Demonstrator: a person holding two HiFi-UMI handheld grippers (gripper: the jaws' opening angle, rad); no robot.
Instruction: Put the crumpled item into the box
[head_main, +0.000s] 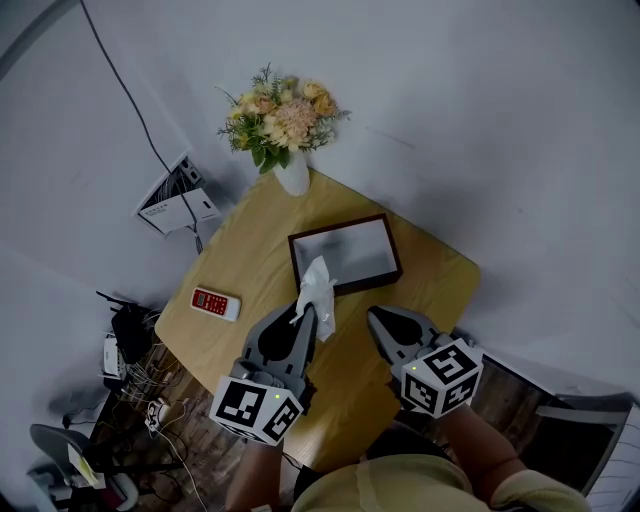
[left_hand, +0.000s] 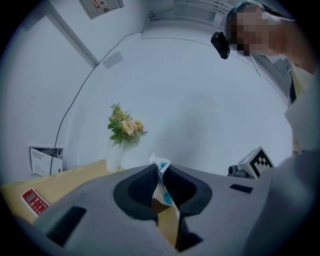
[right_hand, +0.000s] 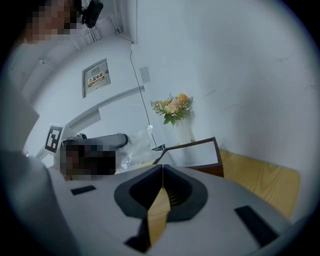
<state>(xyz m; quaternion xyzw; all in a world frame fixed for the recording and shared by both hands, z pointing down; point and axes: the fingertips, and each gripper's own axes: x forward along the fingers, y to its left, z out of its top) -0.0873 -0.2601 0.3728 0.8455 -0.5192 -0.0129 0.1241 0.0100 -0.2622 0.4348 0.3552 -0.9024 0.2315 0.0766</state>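
My left gripper (head_main: 311, 318) is shut on a crumpled white wrapper (head_main: 317, 290) with blue print, held in the air over the table near the box's front edge. In the left gripper view the wrapper (left_hand: 161, 181) is pinched between the two dark pads and sticks up above them. The box (head_main: 345, 253) is a shallow dark-framed tray with a pale inside, lying in the middle of the wooden table (head_main: 250, 260). My right gripper (head_main: 378, 322) hovers to the right of the left one, shut with nothing between its jaws. The right gripper view shows the box (right_hand: 200, 156) just ahead.
A white vase of flowers (head_main: 283, 125) stands at the table's far corner behind the box. A red remote (head_main: 216, 303) lies on the table's left part. Cables and clutter (head_main: 130, 350) sit on the floor at the left.
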